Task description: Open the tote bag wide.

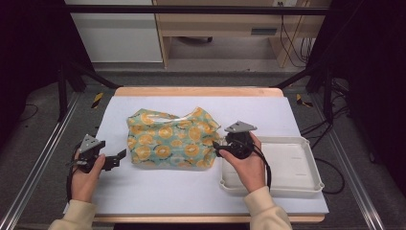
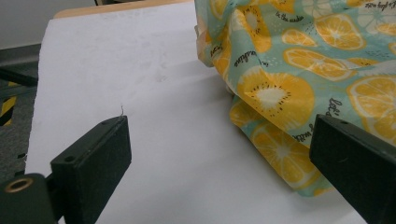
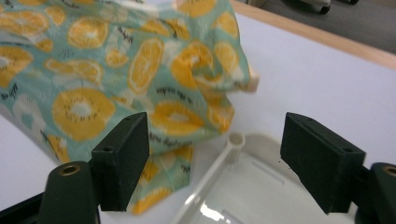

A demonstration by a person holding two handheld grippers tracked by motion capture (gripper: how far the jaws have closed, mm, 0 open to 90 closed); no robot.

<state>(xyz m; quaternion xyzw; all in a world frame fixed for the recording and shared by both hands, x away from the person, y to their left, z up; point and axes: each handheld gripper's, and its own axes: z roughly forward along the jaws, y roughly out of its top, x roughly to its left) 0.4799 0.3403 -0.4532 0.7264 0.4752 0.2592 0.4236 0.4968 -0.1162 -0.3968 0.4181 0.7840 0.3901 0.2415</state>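
A teal cloth bag (image 1: 171, 139) printed with orange and lemon slices lies crumpled in the middle of the white table cover (image 1: 182, 187). My left gripper (image 1: 117, 159) rests on the cover just left of the bag's lower left corner, apart from it. Its own view shows the left gripper (image 2: 219, 126) open, jaws wide, with the bag (image 2: 299, 79) ahead and to the right. My right gripper (image 1: 216, 148) sits at the bag's right edge. In its own view the right gripper (image 3: 217, 121) is open, and a fold of the bag (image 3: 140, 70) reaches in between the jaws without being pressed.
A shallow white plastic tray (image 1: 313, 165) lies on the table's right side, partly under the right hand; its corner (image 3: 210, 182) sits against the bag's edge. The wooden table edge (image 1: 196, 91) runs along the far side. Cupboards and cables stand beyond it.
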